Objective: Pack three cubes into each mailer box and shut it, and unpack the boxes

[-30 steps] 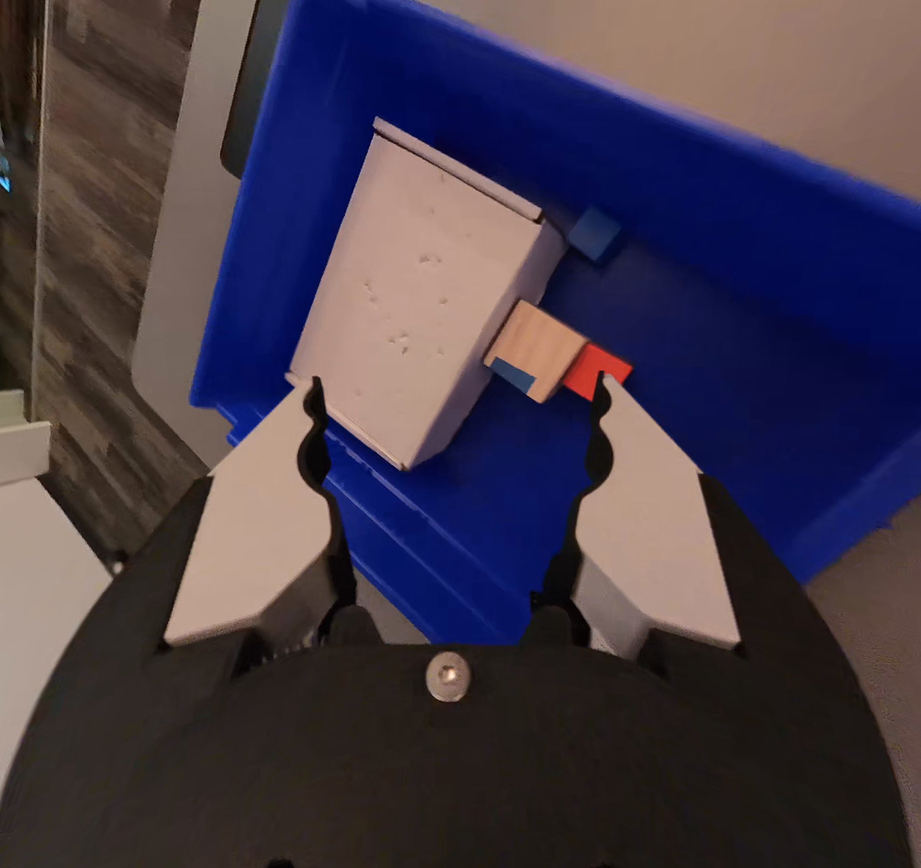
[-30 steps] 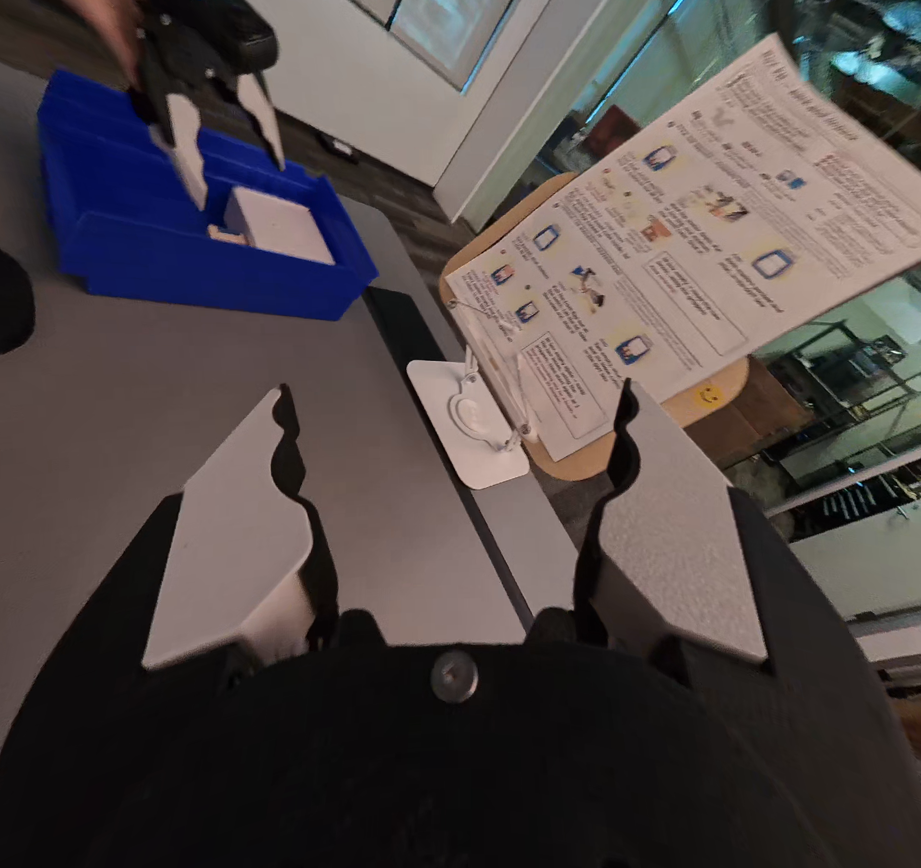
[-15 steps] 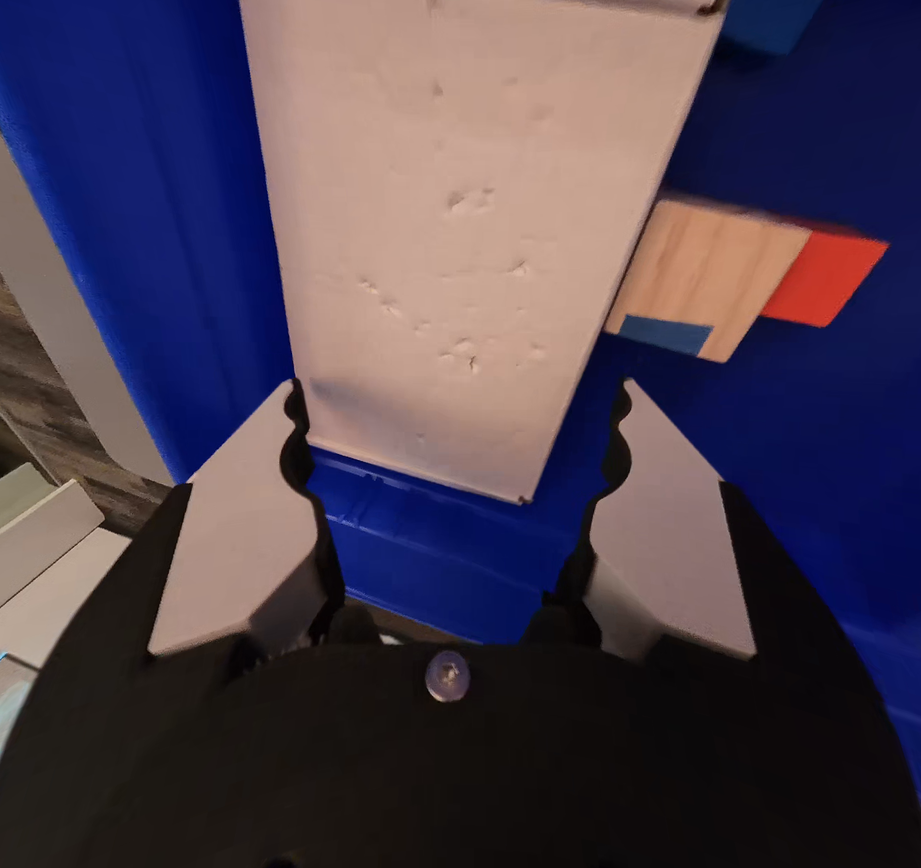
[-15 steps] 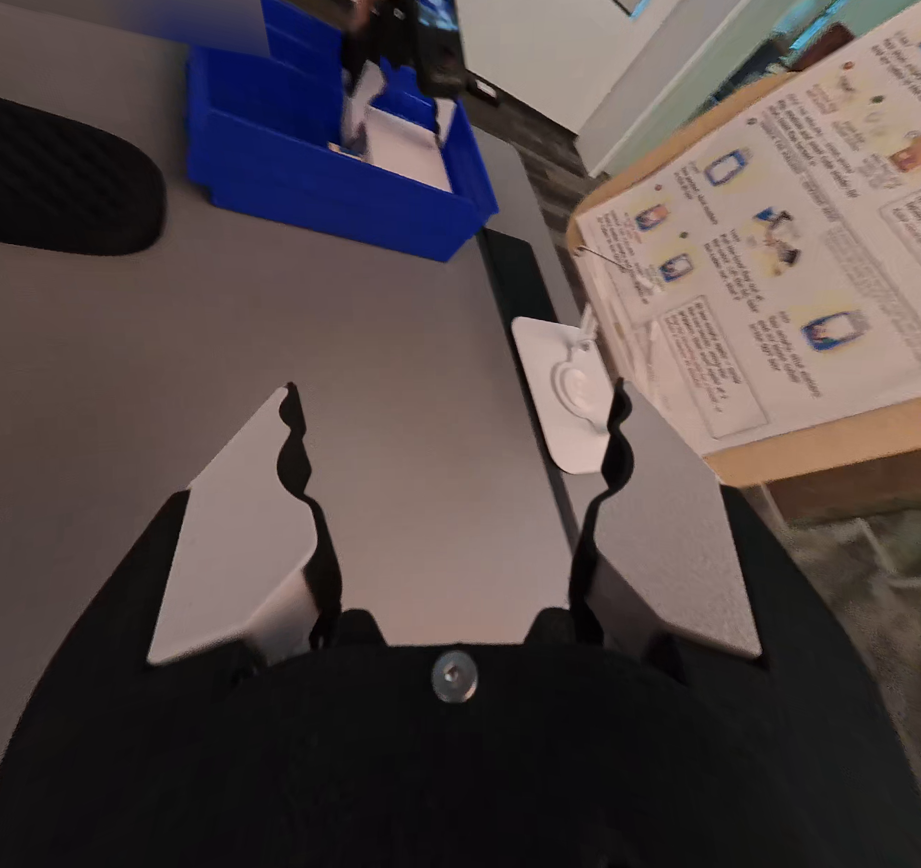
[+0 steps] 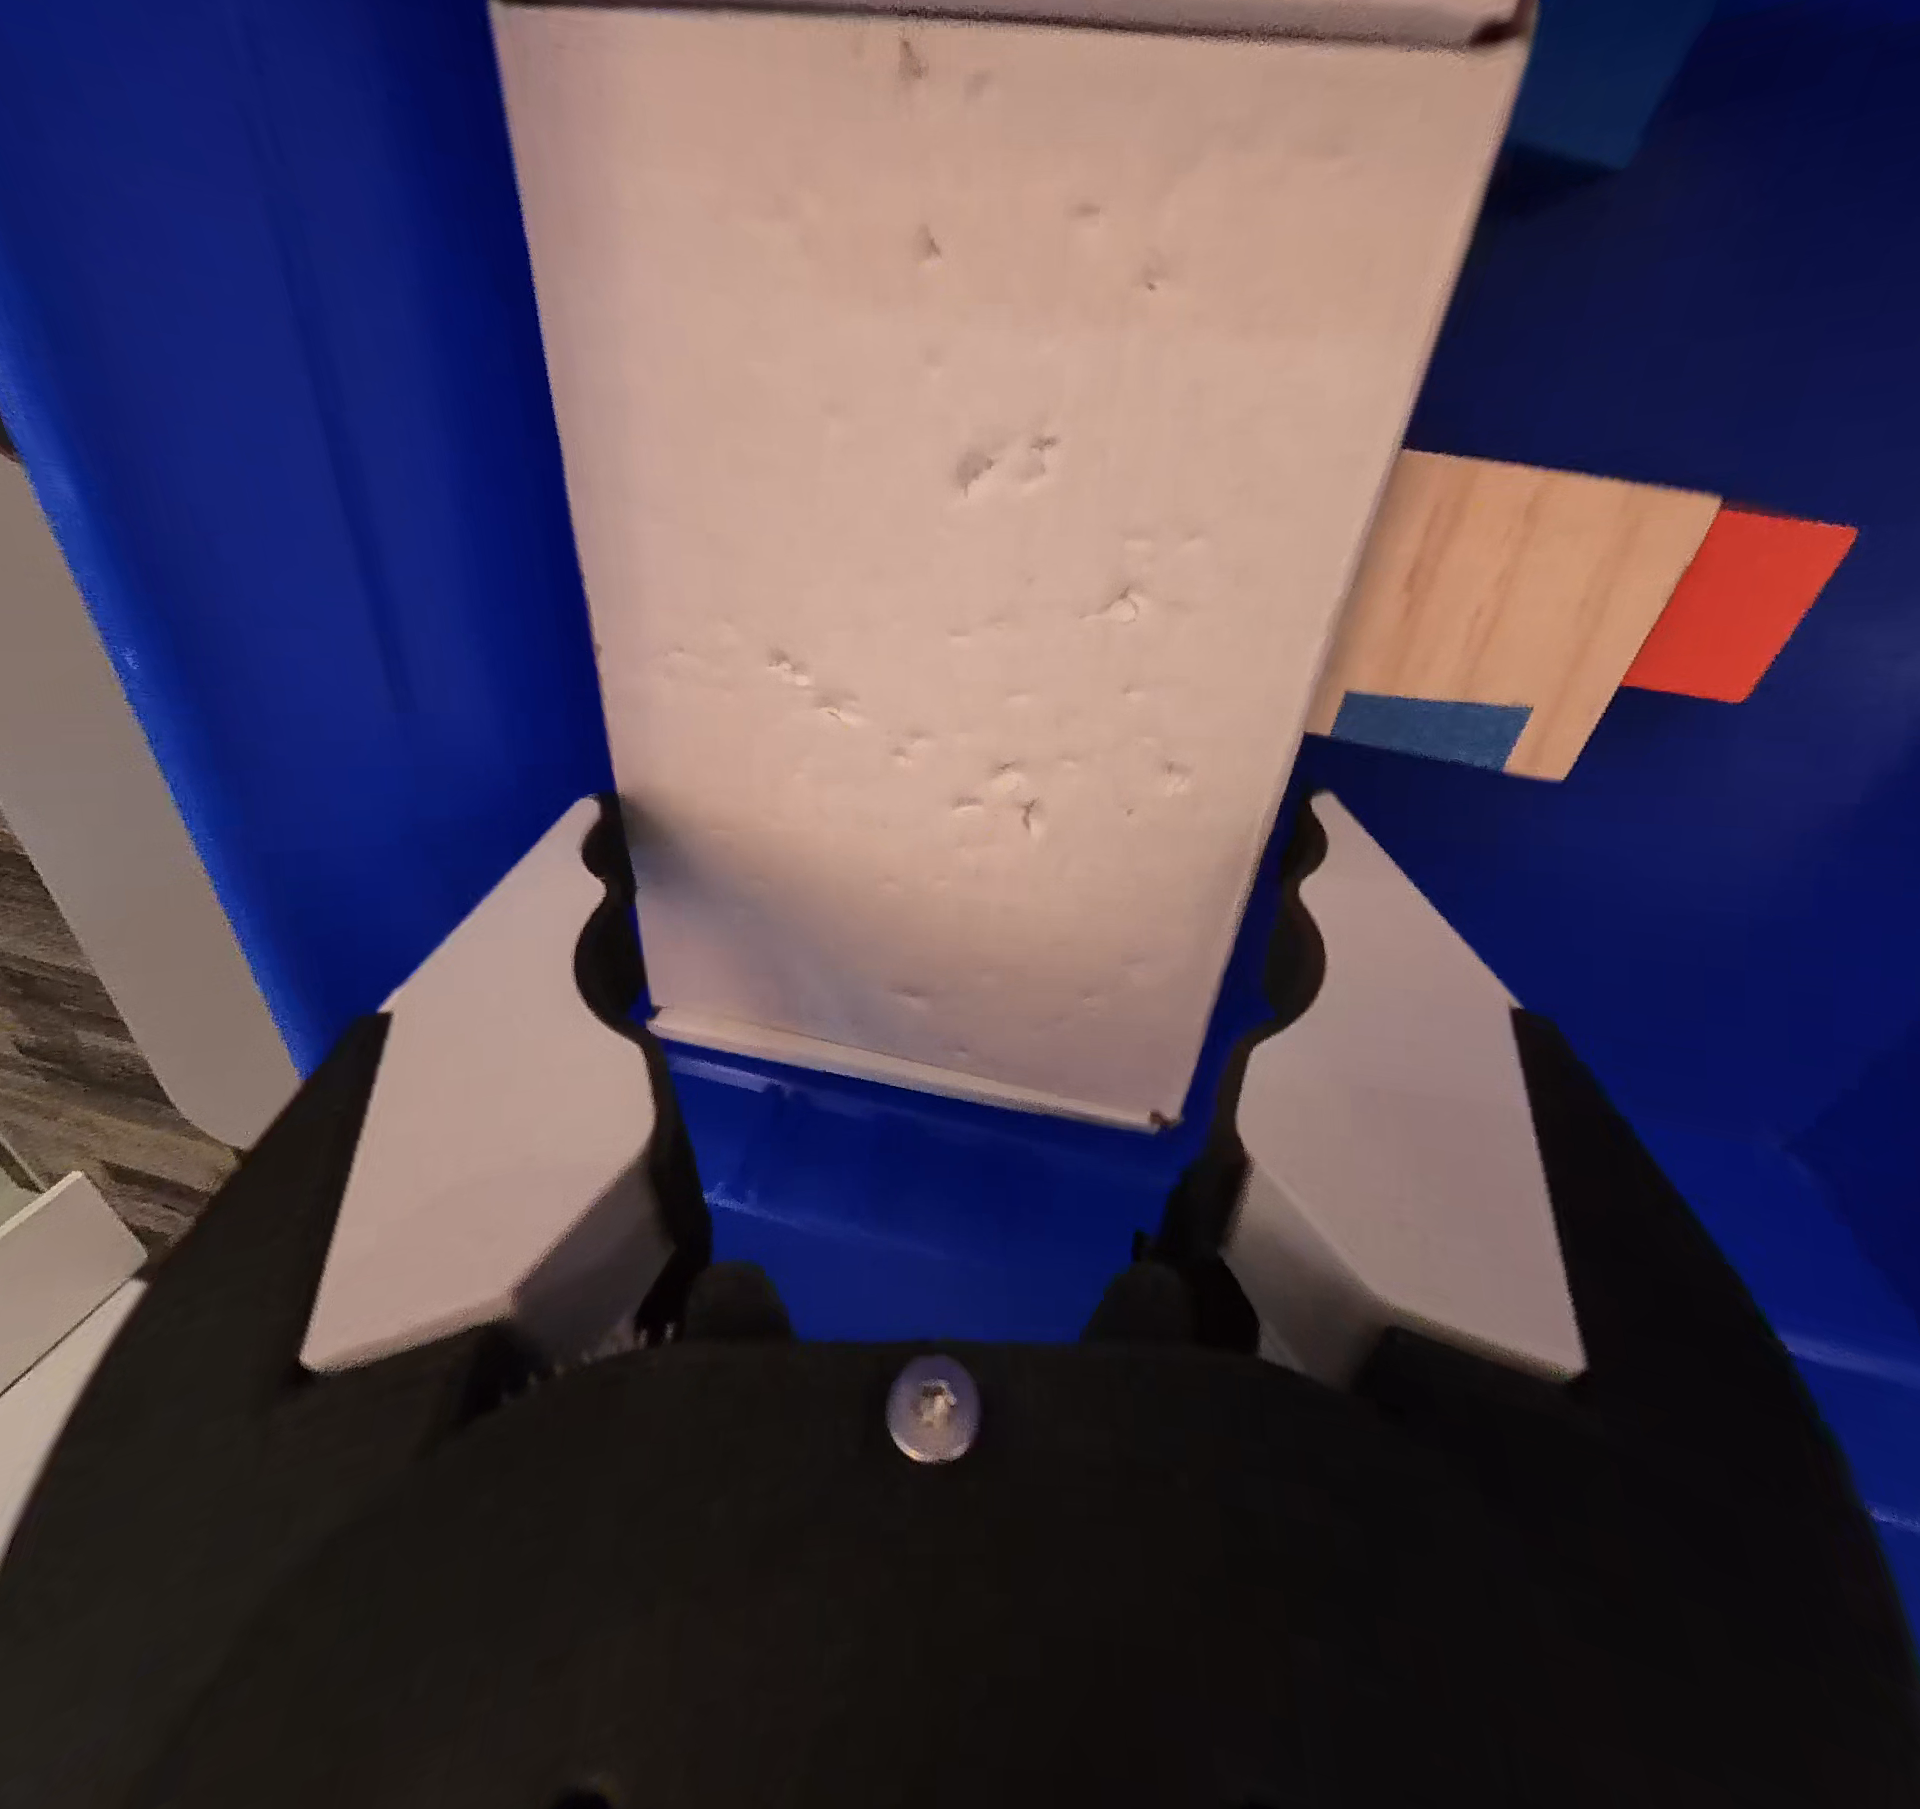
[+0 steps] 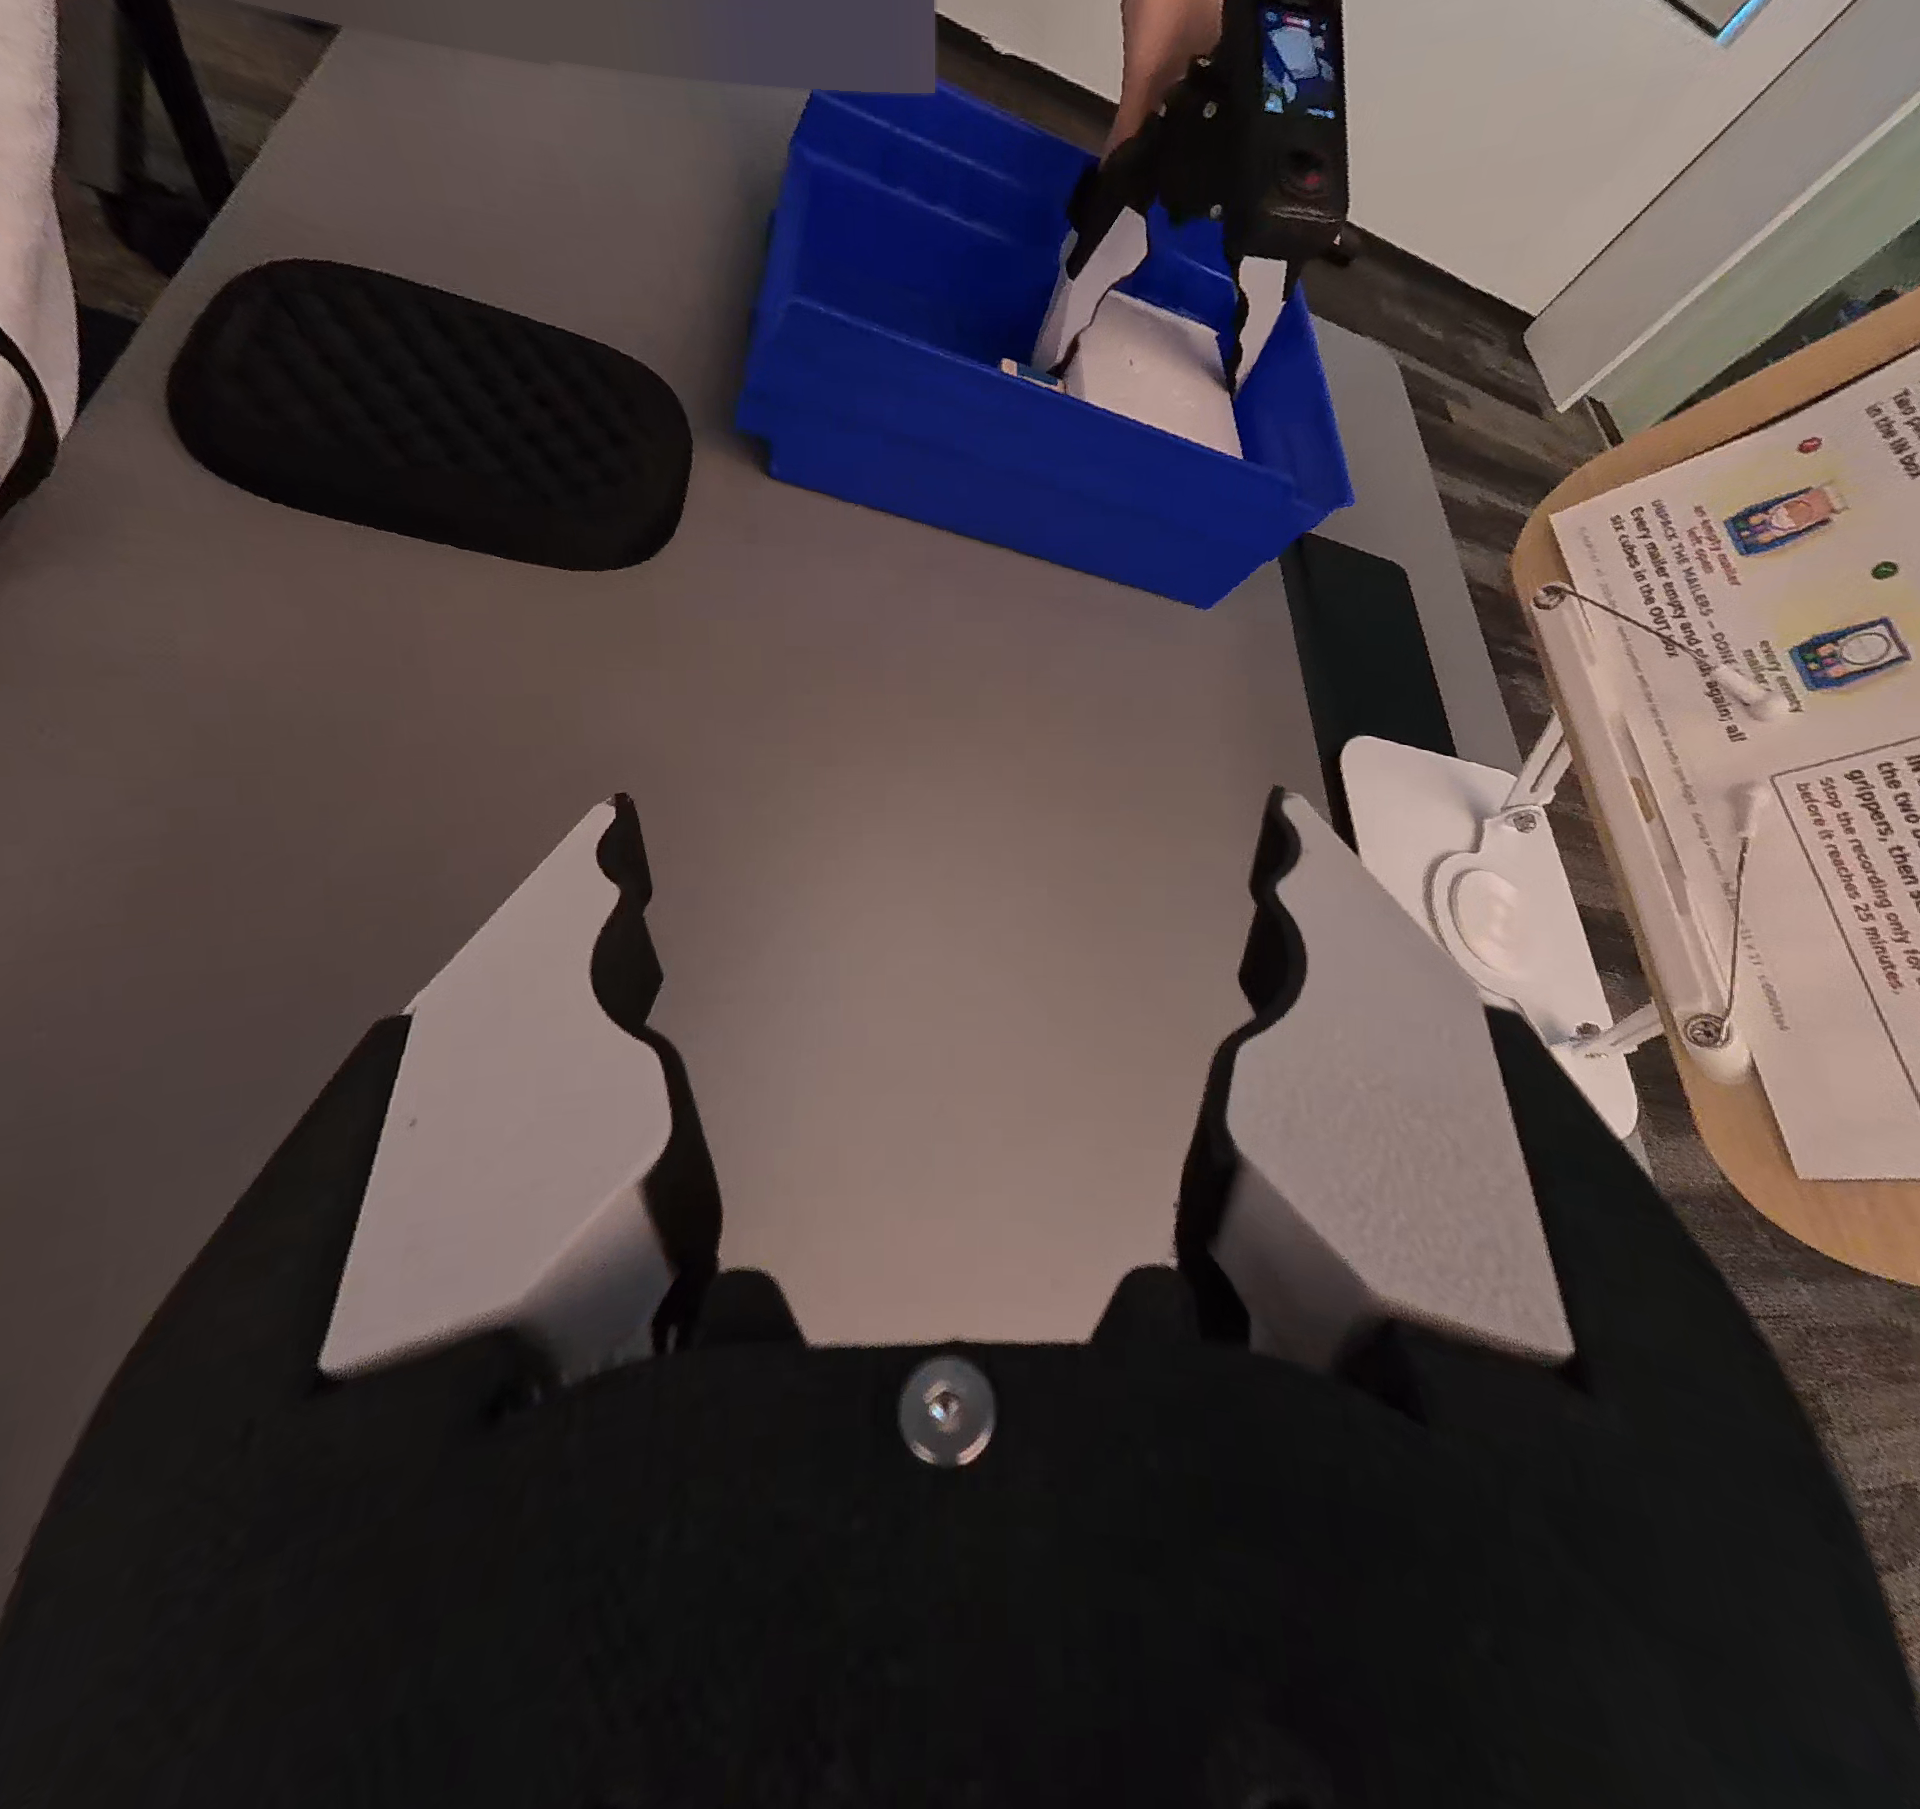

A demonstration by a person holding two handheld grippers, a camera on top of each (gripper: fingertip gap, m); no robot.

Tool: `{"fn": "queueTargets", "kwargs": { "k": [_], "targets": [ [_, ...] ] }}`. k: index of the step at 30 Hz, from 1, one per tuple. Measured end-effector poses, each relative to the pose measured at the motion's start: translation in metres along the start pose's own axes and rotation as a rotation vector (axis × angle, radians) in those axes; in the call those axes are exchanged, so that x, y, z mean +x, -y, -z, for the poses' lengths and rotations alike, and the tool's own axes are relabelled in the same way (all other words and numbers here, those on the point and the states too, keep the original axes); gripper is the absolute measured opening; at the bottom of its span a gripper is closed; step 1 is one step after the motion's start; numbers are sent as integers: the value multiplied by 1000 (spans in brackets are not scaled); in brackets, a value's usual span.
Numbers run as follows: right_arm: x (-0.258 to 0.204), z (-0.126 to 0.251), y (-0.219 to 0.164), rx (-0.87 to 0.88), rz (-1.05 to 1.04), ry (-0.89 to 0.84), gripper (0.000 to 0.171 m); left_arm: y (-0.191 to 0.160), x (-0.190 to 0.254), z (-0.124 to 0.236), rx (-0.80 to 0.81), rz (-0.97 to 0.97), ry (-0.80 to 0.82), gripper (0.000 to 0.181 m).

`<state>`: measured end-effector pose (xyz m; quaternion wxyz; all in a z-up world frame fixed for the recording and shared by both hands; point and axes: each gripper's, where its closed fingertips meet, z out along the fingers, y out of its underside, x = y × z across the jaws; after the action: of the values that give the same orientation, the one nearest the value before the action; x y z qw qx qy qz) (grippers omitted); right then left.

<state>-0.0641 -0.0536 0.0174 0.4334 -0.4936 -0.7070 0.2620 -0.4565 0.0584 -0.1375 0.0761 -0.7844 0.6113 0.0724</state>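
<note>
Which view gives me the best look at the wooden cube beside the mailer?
The left wrist view: the wooden cube lies close, beside the white mailer box. In the right wrist view it is a far-off sliver in the blue bin.

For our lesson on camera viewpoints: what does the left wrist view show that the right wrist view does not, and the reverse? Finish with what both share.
Only the left wrist view shows the dents in the mailer box lid, the red cube and the blue cube.

Only the right wrist view shows the open right gripper above the grey table, the black pad and the instruction sheet.

Both show the blue bin, the mailer box, the wooden cube and the open left gripper straddling the box.
</note>
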Motion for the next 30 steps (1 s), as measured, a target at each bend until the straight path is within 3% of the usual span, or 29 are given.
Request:
{"fn": "queueTargets", "kwargs": {
  "k": [5,12,19,30],
  "targets": [
    [-4,-2,1,-2,7,13,115,-8,11,8,-12,11,-59,117],
    [-2,-4,-6,-15,-20,23,115,-21,12,-14,-129,45,-87,141],
    [-5,-3,-8,-17,-24,38,113,-21,18,-14,-146,64,-160,139],
    [-14,-1,-3,-16,10,62,112,-19,5,42,-338,82,-59,134]
  ]
}}
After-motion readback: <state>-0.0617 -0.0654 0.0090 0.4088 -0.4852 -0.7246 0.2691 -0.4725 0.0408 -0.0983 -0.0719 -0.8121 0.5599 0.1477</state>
